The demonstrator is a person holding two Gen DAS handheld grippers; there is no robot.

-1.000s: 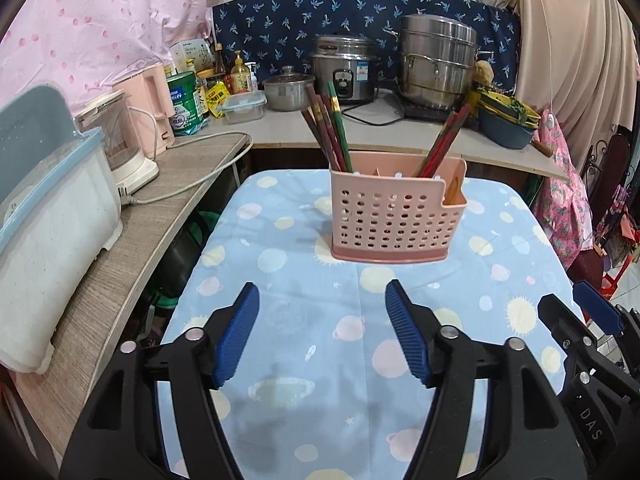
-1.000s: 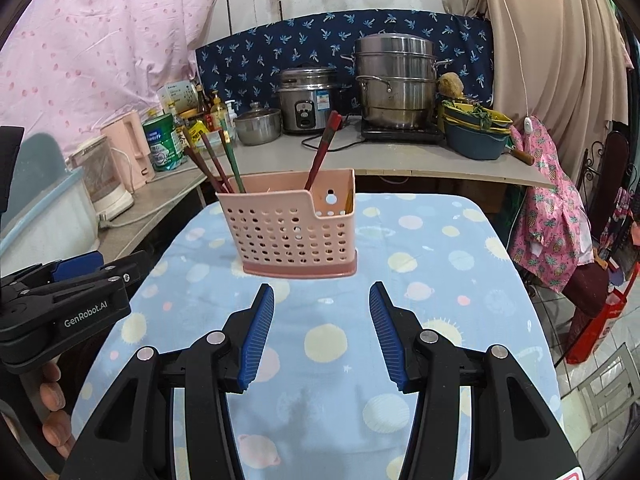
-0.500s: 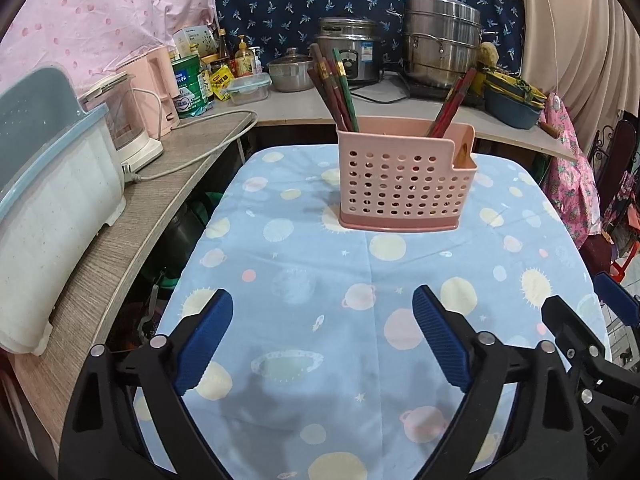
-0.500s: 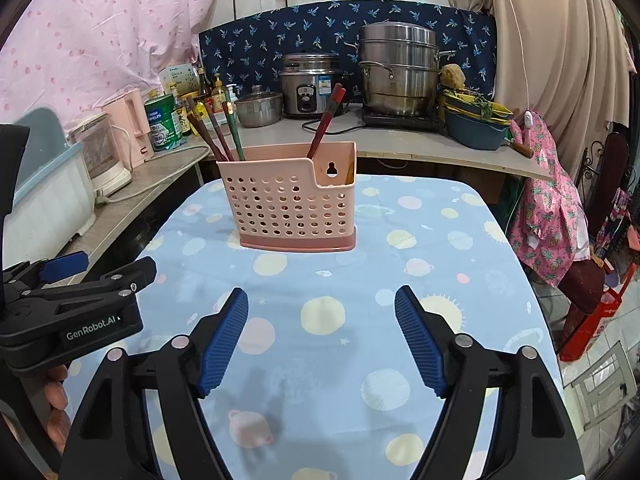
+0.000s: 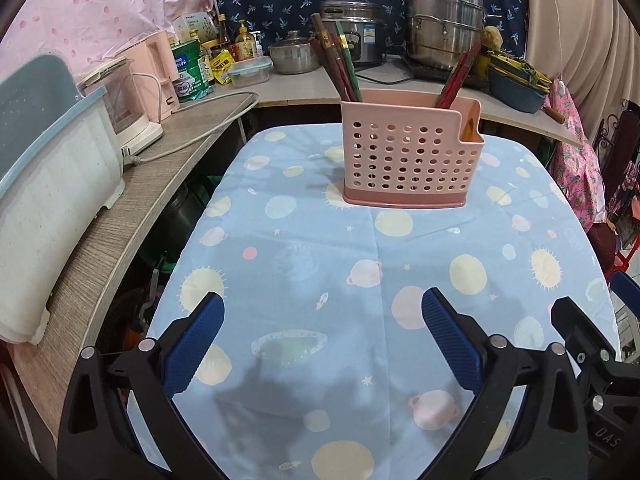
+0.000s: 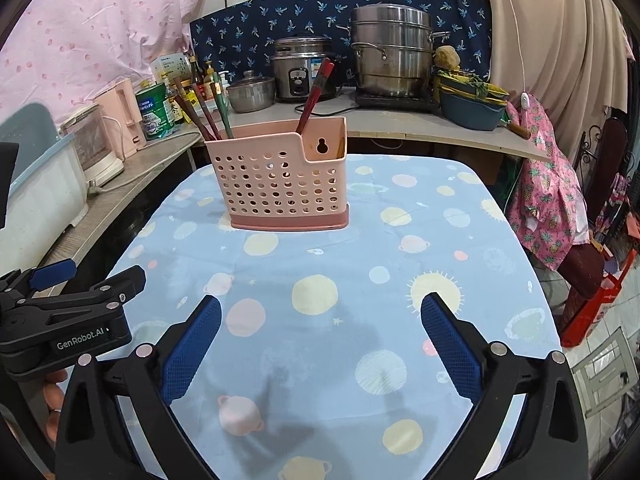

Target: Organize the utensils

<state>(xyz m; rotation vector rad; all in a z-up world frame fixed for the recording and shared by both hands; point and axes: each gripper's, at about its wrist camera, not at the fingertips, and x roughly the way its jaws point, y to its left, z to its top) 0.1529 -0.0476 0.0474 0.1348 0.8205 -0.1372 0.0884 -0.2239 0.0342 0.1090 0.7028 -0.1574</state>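
Observation:
A pink perforated utensil holder (image 5: 412, 156) stands upright on the blue patterned tablecloth (image 5: 320, 272); it also shows in the right wrist view (image 6: 282, 182). Dark red and green chopsticks (image 5: 336, 66) lean in its left compartment, red ones (image 5: 456, 76) in the right part. In the right wrist view the left bunch (image 6: 204, 110) and the red pair (image 6: 316, 96) show too. My left gripper (image 5: 323, 338) is wide open and empty, well short of the holder. My right gripper (image 6: 320, 336) is wide open and empty, also short of it.
A counter behind holds a rice cooker (image 5: 352, 42), steel steamer pot (image 5: 444, 36), small pot (image 5: 294, 58), jars and a green tin (image 5: 188, 70). A white and blue bin (image 5: 52, 184) and a blender (image 5: 132, 108) stand on the left shelf. Pink cloth hangs at the right (image 6: 552, 208).
Both grippers have opened wider and drawn back from the holder, which looks smaller and farther. The holder and chopsticks have not moved.

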